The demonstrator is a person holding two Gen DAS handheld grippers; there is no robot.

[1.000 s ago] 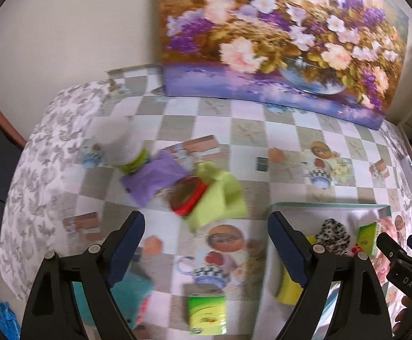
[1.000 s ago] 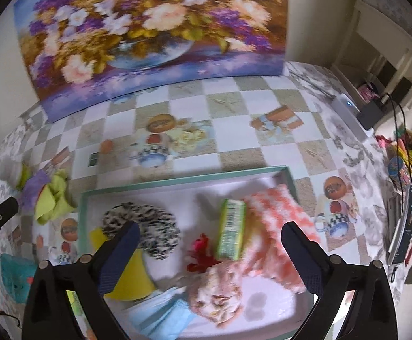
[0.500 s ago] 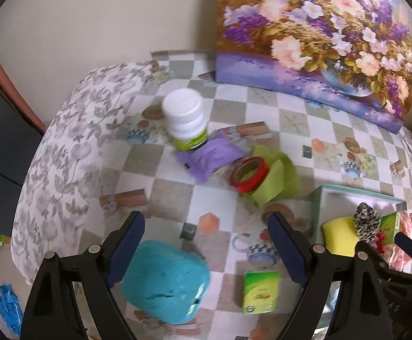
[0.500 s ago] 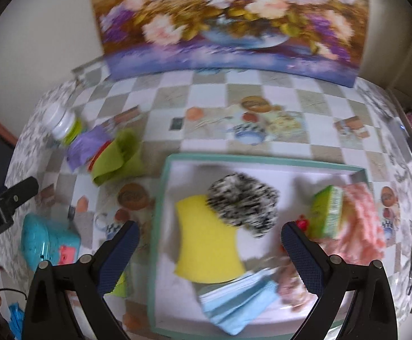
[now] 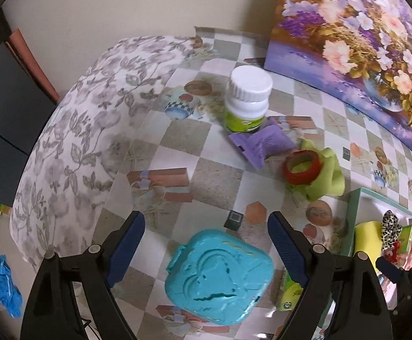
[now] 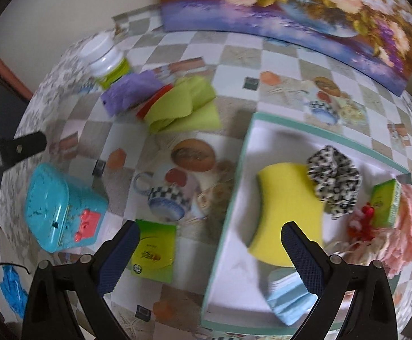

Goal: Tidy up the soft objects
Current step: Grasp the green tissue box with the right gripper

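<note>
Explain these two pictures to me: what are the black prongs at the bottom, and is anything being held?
No robot here: a person holds a two-finger gripper in each hand, and a fisheye camera on each looks down along its fingers. One picture is from the left gripper, the other from the right gripper. Both stand open and hold nothing.

On the checked tablecloth lie a teal case, a white bottle, a purple cloth, a red tape roll on a green cloth, and a green packet. The tray holds soft things: a yellow sponge, a spotted scrunchie, a pink cloth, a blue cloth.
</note>
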